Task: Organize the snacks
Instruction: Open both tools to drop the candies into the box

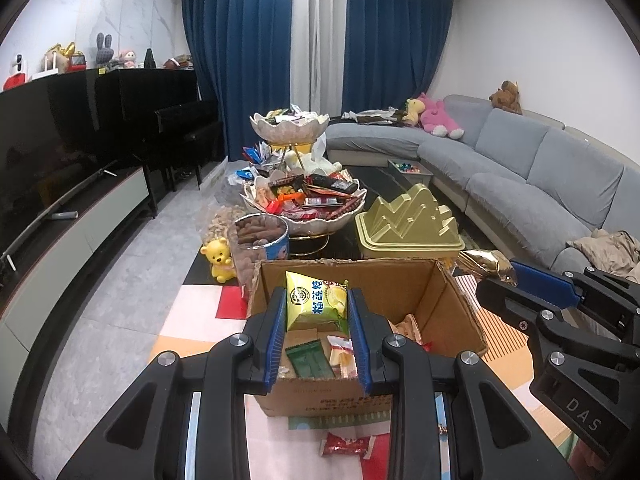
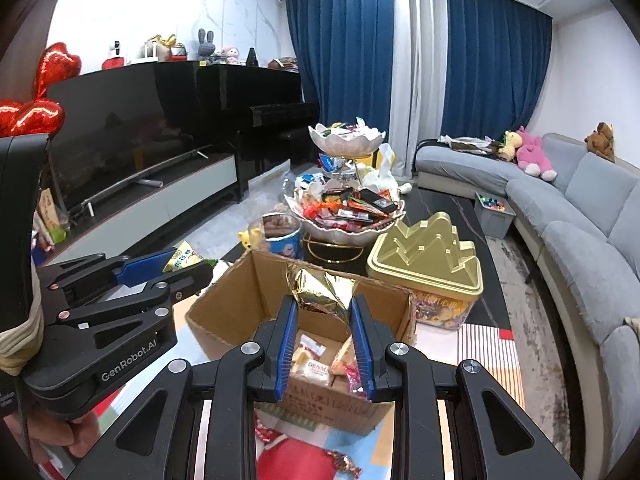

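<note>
Pinched a yellow-green crinkly snack packet (image 1: 313, 306) between the blue pads of the left gripper (image 1: 316, 294); jaws closed onto its two side edges, not fully together. Pinched likewise a crumpled gold foil packet (image 2: 320, 290) in the right gripper (image 2: 324, 300), jaws narrowed onto the foil. Held both packets in the air above the open brown cardboard box (image 1: 452, 312), with several small wrapped snacks lying on its bottom.

Could not tell from these views whether the packets were on the way out of the box or into it. Either way, seemed best to handle one packet at a time, because the two grippers stood near each other over the same opening and could knock together. Seemed wise also to grip lightly but firmly: looked puffy and slippery, both packets, and a hard squeeze could crush what is inside. If destined for the white shell-shaped two-tier snack stand (image 1: 320, 222) beyond the box, probably necessary to lift clear of the far box wall and to pass between the round tub of brown sticks (image 1: 260, 236) and the gold container with mountain-shaped lid (image 1: 408, 220).

Pointed the left gripper forward and slightly down, above the near part of the box, fingers level with each other. Reached in from the right side with the right gripper, near the right wall of the box, rolled onto its side as seen from the left camera. Left unattended one red wrapped sweet (image 1: 346, 446) on the coloured mat in front of the box.
</note>
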The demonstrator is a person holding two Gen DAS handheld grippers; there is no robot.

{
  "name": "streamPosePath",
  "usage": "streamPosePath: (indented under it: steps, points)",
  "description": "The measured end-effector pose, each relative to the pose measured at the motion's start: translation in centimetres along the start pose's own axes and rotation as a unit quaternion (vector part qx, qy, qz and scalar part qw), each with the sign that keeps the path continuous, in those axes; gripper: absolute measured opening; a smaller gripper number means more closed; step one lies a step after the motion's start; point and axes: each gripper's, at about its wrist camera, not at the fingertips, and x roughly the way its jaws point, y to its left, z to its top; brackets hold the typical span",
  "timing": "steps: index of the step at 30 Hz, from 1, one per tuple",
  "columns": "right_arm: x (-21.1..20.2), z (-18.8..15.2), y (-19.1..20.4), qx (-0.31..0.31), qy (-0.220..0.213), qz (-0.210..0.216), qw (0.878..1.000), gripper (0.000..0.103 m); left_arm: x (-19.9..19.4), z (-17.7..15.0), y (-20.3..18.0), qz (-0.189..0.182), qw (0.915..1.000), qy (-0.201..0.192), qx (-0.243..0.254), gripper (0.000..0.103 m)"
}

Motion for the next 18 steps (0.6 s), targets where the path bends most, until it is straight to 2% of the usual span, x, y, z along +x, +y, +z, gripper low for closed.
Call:
streamPosePath:
  steps: [12,15,18]
  points:
    - [3.3,0.3,-1.3,0.004,0.03,0.001,1.0,0.028,3.5,0.1,-0.2,-0.007,0.9996,0.028,-0.004,0.031]
    - [4.1,0.3,-1.6,0.006,0.042,0.002,0.999,0.029,4.0,0.0,0.0,-0.008,0.9993,0.036,-0.007,0.035]
    - [4.3,0.5,-1.7,0.007,0.045,0.0,0.999,0.032,4.2,-0.1,0.1,-0.005,0.9992,0.039,-0.007,0.044]
